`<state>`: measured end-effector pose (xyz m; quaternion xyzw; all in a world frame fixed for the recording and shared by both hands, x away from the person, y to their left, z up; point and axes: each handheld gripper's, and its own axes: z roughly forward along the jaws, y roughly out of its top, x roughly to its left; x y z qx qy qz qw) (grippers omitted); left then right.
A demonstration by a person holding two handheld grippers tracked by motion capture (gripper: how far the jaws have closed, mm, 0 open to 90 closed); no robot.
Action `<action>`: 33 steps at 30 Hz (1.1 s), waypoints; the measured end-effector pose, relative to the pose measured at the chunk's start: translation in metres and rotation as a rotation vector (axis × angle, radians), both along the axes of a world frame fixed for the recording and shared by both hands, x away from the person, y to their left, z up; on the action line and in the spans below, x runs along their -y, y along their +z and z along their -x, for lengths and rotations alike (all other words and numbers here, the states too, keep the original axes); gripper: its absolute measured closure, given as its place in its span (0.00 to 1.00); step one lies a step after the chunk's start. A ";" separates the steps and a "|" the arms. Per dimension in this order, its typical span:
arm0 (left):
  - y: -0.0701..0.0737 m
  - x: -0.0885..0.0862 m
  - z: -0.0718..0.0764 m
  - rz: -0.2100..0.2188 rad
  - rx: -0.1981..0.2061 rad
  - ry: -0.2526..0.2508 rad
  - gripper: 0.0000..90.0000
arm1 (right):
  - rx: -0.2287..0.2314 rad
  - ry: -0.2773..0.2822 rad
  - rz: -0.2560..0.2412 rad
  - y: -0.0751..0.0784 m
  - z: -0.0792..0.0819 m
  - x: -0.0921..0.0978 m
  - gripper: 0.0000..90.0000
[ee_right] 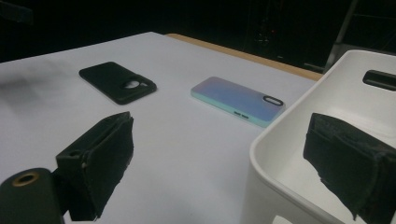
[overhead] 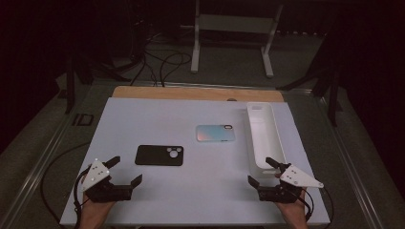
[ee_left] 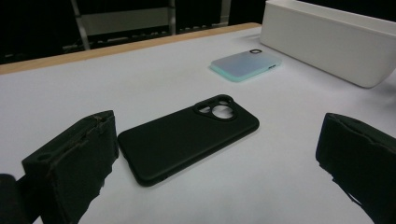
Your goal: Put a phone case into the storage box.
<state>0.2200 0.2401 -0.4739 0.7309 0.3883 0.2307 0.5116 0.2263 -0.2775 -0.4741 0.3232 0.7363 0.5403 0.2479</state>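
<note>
Lower left of high view: left gripper (overhead: 121, 172) jaws wide apart, empty, near flat black phone case (overhead: 159, 155) at centre-left. Lower right: right gripper (overhead: 261, 172) spread, empty, beside long white plastic bin (overhead: 264, 138).

**Where our cameras sit**

We look down and forward from above the table's near edge. Our two gripper views sit low and close, aimed toward twelve o'clock; both share the black phone case (ee_left: 187, 140) and iridescent case (ee_right: 238, 100).
</note>
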 end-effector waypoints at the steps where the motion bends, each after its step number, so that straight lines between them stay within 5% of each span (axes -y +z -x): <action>1: 0.000 0.000 0.000 -0.002 -0.001 0.000 0.00 | 0.000 -0.001 0.002 0.000 0.000 0.000 0.09; 22: 0.000 0.000 -0.001 0.026 -0.010 -0.010 0.00 | 0.003 0.012 0.005 0.000 0.000 -0.003 0.09; 33: 0.018 0.015 -0.007 0.014 0.002 -0.040 0.00 | 0.003 0.009 -0.010 0.000 -0.002 -0.002 0.09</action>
